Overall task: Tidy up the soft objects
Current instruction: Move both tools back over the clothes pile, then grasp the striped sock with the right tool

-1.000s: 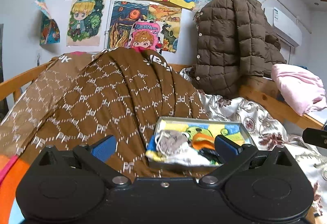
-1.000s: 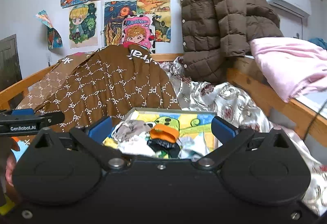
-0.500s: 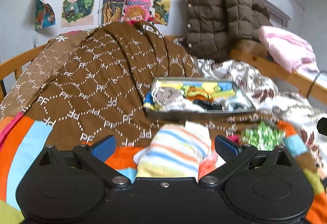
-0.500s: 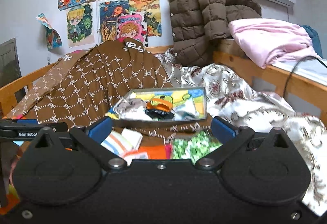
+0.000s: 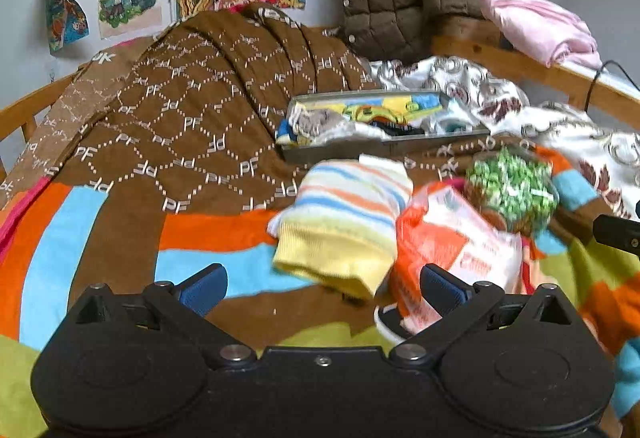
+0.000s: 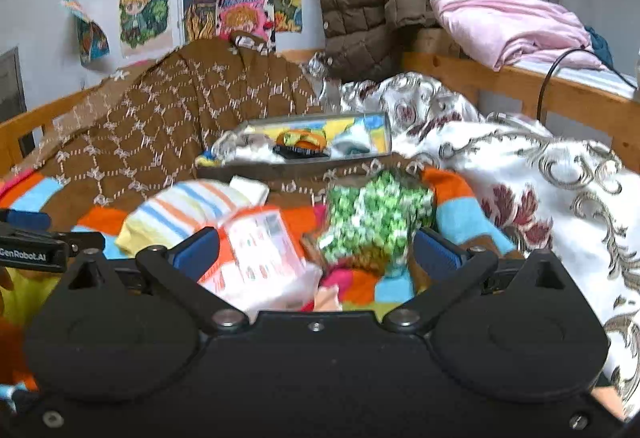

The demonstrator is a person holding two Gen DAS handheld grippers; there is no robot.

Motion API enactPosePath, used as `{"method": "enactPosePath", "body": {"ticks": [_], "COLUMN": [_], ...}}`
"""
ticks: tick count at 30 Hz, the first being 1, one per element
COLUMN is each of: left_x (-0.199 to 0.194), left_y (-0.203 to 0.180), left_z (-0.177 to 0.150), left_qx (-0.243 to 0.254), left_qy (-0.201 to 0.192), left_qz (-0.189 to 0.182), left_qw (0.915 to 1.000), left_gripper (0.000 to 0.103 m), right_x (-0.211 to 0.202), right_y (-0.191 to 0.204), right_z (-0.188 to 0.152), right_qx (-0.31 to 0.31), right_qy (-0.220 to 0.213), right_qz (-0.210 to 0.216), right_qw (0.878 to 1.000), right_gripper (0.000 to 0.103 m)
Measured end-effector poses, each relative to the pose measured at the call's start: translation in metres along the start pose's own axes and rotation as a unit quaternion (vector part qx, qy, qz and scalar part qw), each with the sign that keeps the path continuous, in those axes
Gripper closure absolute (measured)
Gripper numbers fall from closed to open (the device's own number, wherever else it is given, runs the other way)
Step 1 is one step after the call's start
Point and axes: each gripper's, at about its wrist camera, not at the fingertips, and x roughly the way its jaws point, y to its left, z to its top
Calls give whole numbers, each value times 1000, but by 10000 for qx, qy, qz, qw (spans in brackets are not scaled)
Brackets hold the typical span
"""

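Both grippers were lowered since earlier; striped sock [image 5: 344, 214], orange packet [image 5: 452, 246] and green-patterned cloth [image 6: 376, 218] now lie exposed before tray [image 5: 384, 148]. Left gripper [image 5: 320, 286] and right gripper [image 6: 316, 250] are spread, empty, positioned for pickup.

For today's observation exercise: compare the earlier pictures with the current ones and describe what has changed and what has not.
Both grippers drew back and tilted down: the left gripper and right gripper now look over the striped sock, orange-white packet and green bundle, hidden a second ago. Both stayed open, holding nothing. The tray did not move.
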Motion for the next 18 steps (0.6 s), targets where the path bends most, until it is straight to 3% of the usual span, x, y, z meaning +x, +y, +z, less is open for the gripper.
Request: {"method": "enactPosePath", "body": {"ticks": [9,18], "left_x": [-2,-7], "left_y": [1,-2], "left_z": [-15,-23], "left_qx": [172,313], "left_qy": [256,360], "left_qz": [89,25], "left_qw": [9995,9989], "left_gripper": [1,1], "right_x": [5,60], "right_y": [21,58], "right_z": [-29,-14], "right_qx": [-128,-247], "right_qy": [437,650], "right_qz": [189,434], "right_qw": [9988,9966], "right_gripper": [1,1]}}
